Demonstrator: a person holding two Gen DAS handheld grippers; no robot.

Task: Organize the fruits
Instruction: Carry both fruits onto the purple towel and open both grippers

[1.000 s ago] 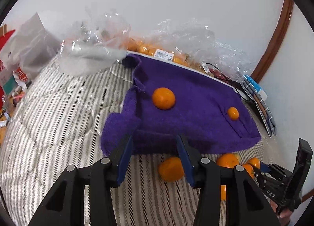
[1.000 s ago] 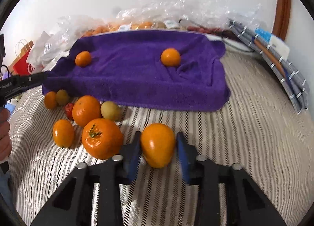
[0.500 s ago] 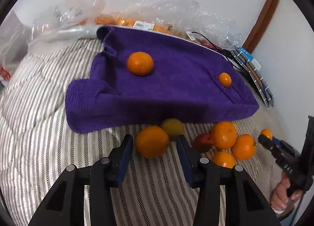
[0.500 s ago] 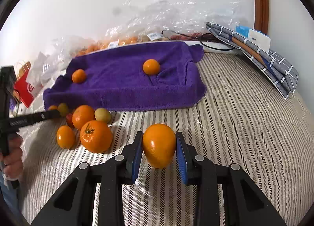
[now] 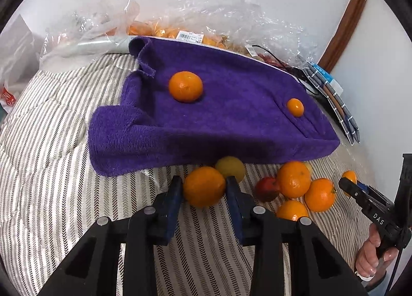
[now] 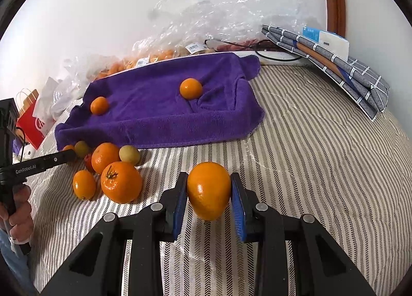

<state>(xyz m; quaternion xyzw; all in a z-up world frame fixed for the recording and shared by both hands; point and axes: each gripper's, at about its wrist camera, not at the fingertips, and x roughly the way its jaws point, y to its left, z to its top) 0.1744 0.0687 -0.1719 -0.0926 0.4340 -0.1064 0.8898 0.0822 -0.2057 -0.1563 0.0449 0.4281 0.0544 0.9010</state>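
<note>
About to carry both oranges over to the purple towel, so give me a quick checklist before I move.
1. Right gripper shut on its orange: ok.
2. Left gripper on its orange: jaws just closing, pads touching; ok.
3. Yellow fruit clear of the left grip: cannot tell, sits close behind.
4. Free space on the purple towel: ok, two fruits there.
5. Grippers apart: ok.

Striped quilt (image 6: 322,146), red paper bag (image 6: 29,126)
</note>
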